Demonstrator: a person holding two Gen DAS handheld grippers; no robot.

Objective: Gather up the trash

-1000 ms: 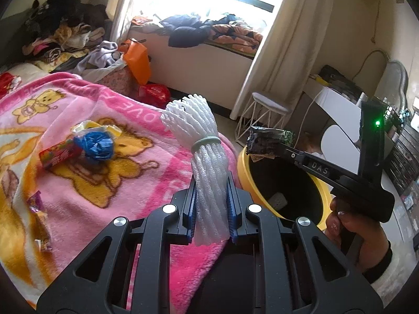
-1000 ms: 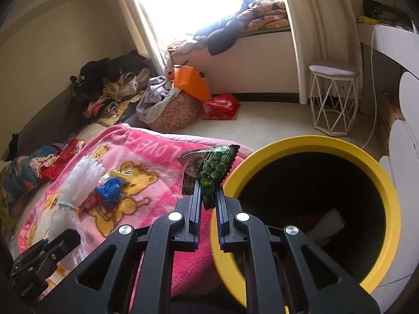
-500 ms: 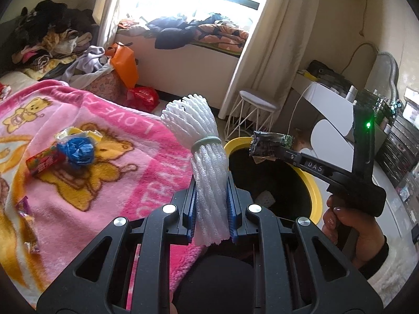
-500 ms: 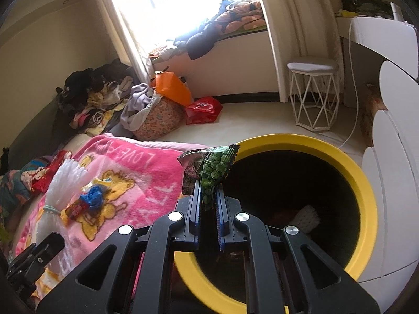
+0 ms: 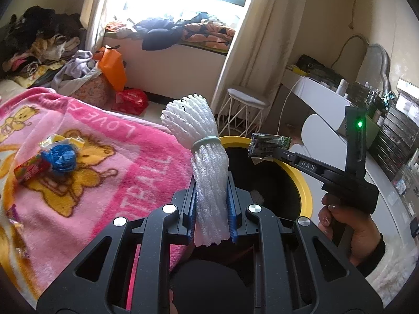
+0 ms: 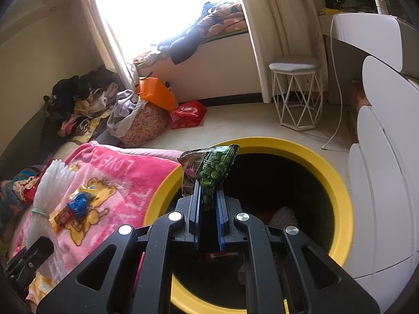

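Yellow-rimmed bin (image 6: pixel 337 183) lies right below your right tongs (image 6: pixel 209 196) — clamped on a green snack wrapper (image 6: pixel 217 170); your left tongs (image 5: pixel 210 209), farther back, grip foam netting (image 5: pixel 207 172) upright.

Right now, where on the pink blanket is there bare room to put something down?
Free: the pink blanket between the blue crumpled bag and the yellow bin. Crowded: around that bag, with the red wrapper and yellow wrapper touching it.
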